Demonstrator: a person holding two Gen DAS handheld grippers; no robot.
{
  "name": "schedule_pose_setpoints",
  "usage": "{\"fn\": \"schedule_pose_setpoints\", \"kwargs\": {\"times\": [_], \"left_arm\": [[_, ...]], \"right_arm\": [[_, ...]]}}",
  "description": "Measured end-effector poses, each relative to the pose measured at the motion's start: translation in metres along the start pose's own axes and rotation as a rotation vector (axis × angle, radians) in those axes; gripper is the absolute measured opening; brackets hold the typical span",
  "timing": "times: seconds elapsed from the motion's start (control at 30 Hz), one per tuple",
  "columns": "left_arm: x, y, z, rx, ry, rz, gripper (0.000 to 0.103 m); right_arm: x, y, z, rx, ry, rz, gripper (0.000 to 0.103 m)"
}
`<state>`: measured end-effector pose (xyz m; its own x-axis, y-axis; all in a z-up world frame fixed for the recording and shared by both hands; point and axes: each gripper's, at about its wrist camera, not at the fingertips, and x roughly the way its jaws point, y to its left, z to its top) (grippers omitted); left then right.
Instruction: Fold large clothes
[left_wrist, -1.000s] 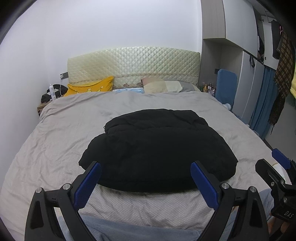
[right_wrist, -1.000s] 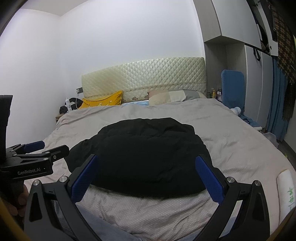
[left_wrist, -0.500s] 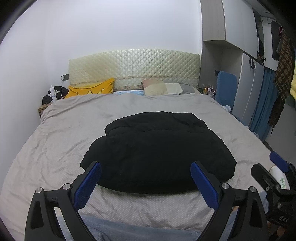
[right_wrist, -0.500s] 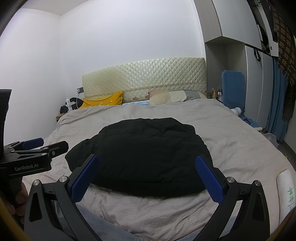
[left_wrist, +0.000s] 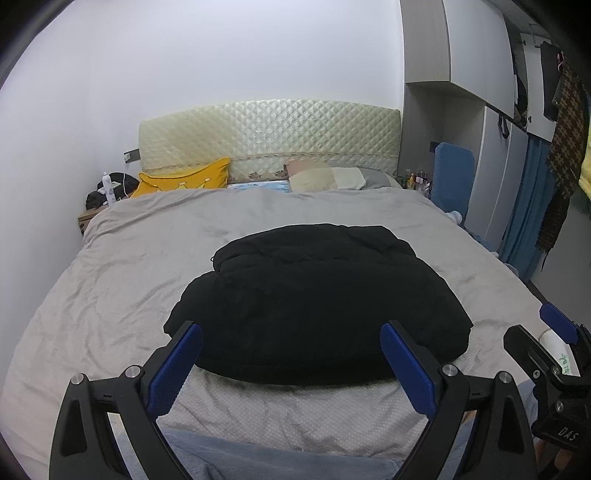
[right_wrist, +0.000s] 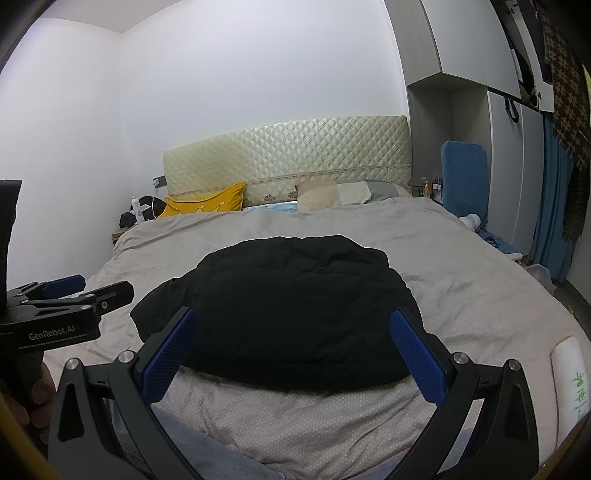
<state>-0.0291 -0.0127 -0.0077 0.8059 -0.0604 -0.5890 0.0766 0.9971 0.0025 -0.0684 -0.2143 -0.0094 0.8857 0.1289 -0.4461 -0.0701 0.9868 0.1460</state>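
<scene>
A black padded jacket (left_wrist: 317, 302) lies folded into a rounded bundle on the grey bed cover (left_wrist: 110, 280). It also shows in the right wrist view (right_wrist: 291, 310). My left gripper (left_wrist: 291, 332) is open and empty, held above the near edge of the jacket. My right gripper (right_wrist: 293, 319) is open and empty too, held above the jacket's near edge. The right gripper appears at the right edge of the left wrist view (left_wrist: 554, 343), and the left gripper at the left of the right wrist view (right_wrist: 74, 291).
A yellow pillow (left_wrist: 184, 181) and beige pillows (left_wrist: 328, 179) lie by the quilted headboard (left_wrist: 269, 136). A nightstand with a bottle (left_wrist: 107, 184) stands at far left. A wardrobe, blue curtain (left_wrist: 528, 221) and hanging clothes line the right. A white roll (right_wrist: 570, 376) lies at the bed's near right.
Both grippers have drawn back and risen slightly from the jacket; the view has tilted up a little. The jacket has not moved.
</scene>
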Motion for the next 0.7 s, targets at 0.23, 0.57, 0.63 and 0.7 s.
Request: {"fn": "schedule_pose_setpoints", "kwargs": {"times": [0.23,0.57,0.63,0.7], "left_arm": [[-0.0016,-0.0005,0.0006,-0.003,-0.001,-0.006,0.098],[0.0011,-0.0011,0.0003,-0.003,0.006,-0.002,0.098],[0.0008,-0.0016,0.0003,-0.003,0.004,-0.005,0.098],[0.0011,-0.0014,0.0003,-0.002,0.005,-0.008,0.098]], "right_arm": [[-0.0001,0.0009,-0.0002,-0.002,-0.002,-0.001,0.103],[-0.0008,0.0023,-0.0006,0.0,0.002,-0.003,0.103],[-0.0007,0.0018,-0.0004,-0.002,0.0,-0.004,0.103],[-0.001,0.0014,-0.0002,-0.002,0.001,-0.002,0.103]]}}
